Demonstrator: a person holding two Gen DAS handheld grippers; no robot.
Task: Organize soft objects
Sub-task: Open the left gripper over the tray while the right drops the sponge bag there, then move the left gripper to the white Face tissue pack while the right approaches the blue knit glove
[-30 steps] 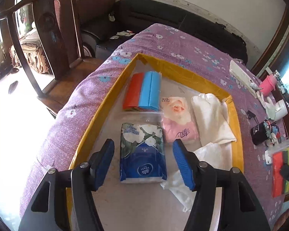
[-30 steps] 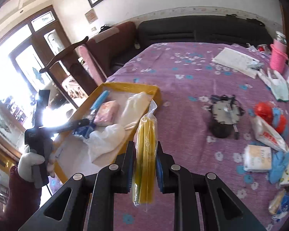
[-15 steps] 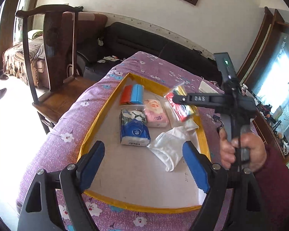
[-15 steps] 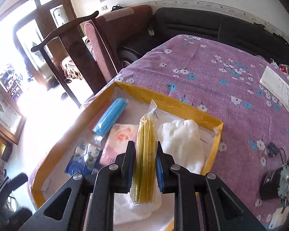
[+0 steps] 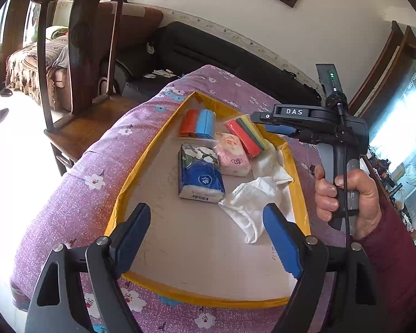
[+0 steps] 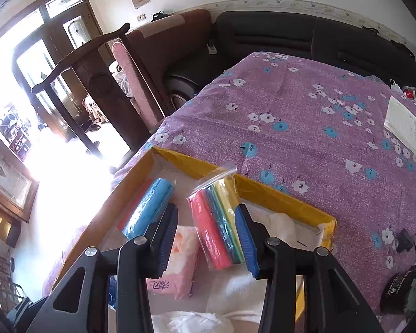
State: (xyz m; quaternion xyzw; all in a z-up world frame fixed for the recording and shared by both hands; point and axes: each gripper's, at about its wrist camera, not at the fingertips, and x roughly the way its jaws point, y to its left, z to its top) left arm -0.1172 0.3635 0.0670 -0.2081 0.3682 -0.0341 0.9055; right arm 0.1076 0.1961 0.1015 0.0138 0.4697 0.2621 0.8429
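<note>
A yellow-rimmed tray (image 5: 141,163) (image 6: 266,191) lies on the purple flowered cloth. In it are a red and blue cloth roll (image 5: 198,123) (image 6: 149,208), a blue tissue pack (image 5: 199,176), a pink tissue pack (image 5: 233,156) (image 6: 177,266) and white cloths (image 5: 258,197) (image 6: 280,227). A bag of coloured cloths (image 5: 248,134) (image 6: 220,222) lies tilted on the pink pack and white cloth. My right gripper (image 6: 208,236) (image 5: 263,123) is open around the bag. My left gripper (image 5: 208,238) is open and empty above the tray's near end.
A wooden chair (image 5: 80,63) stands left of the table, a black sofa (image 5: 230,63) behind it. A white paper (image 6: 407,127) and a black round object (image 6: 405,288) lie on the cloth right of the tray.
My right gripper has lowered the bag of coloured cloths into the tray and opened, letting it go. My left gripper has drawn back from the blue tissue pack and risen.
</note>
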